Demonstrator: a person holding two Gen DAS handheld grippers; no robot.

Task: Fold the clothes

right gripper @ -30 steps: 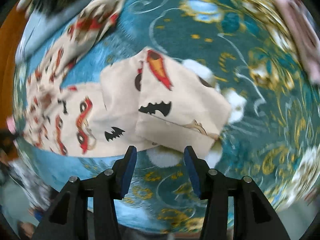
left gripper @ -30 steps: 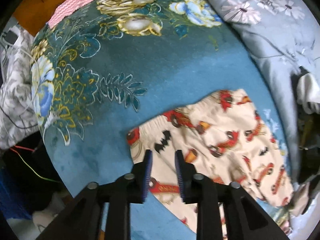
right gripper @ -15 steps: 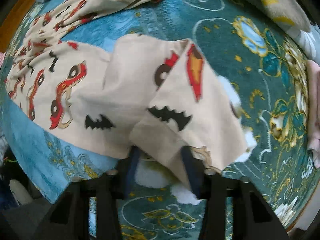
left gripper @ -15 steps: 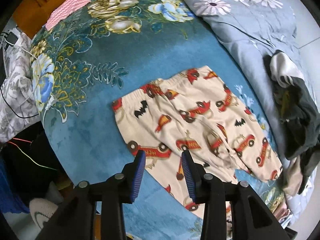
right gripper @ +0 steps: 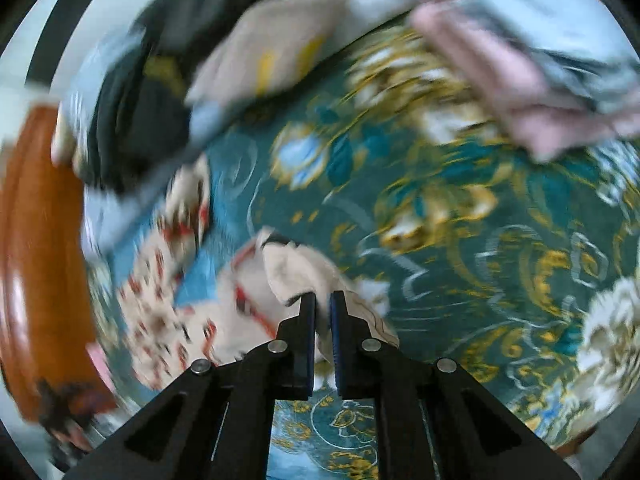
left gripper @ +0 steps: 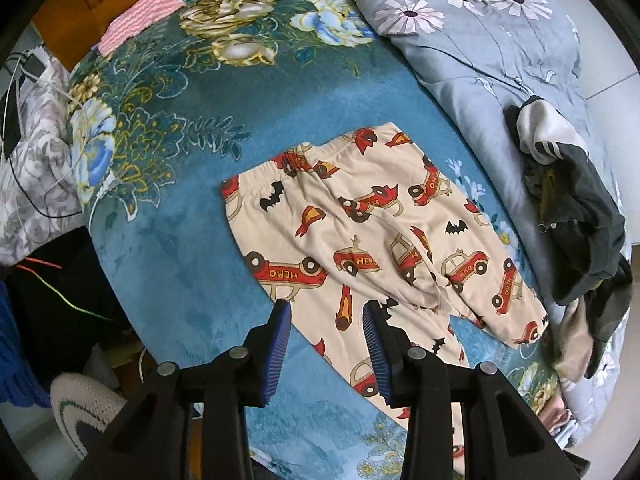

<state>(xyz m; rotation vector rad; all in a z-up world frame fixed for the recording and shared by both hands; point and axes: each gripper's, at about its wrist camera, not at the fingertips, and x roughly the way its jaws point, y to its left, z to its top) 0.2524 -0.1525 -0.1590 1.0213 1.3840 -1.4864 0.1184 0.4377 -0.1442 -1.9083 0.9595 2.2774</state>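
Your left gripper [left gripper: 326,320] hangs above the bed with its blue-padded jaws apart and nothing between them; the pads are clear of the cloth below. Under it lie the cream children's trousers printed with red cars and black bats [left gripper: 360,232], spread flat on the teal floral bedspread [left gripper: 180,200], waistband towards the far left and the two legs running down to the right and towards you. The nearer leg passes beneath the gripper and out of the bottom of the view.

Your right gripper [right gripper: 322,300] has its jaws drawn together on a bunched fold of the same cream printed trousers [right gripper: 292,272], with the cloth pinched between the pads and lifted off the bedspread [right gripper: 460,240]. That view is heavily blurred, so you cannot tell which part of the garment it holds.

Beyond the trousers, on the right of the left-wrist view, a grey quilt with pale daisy flowers [left gripper: 500,48] covers the bed's far side, and a heap of dark and white clothes [left gripper: 568,208] sits on its edge. A pink zigzag-knit cloth [left gripper: 136,28] lies at the far left corner of the bedspread. A white knitted shoe [left gripper: 84,412] shows low at the left, beside the bed.
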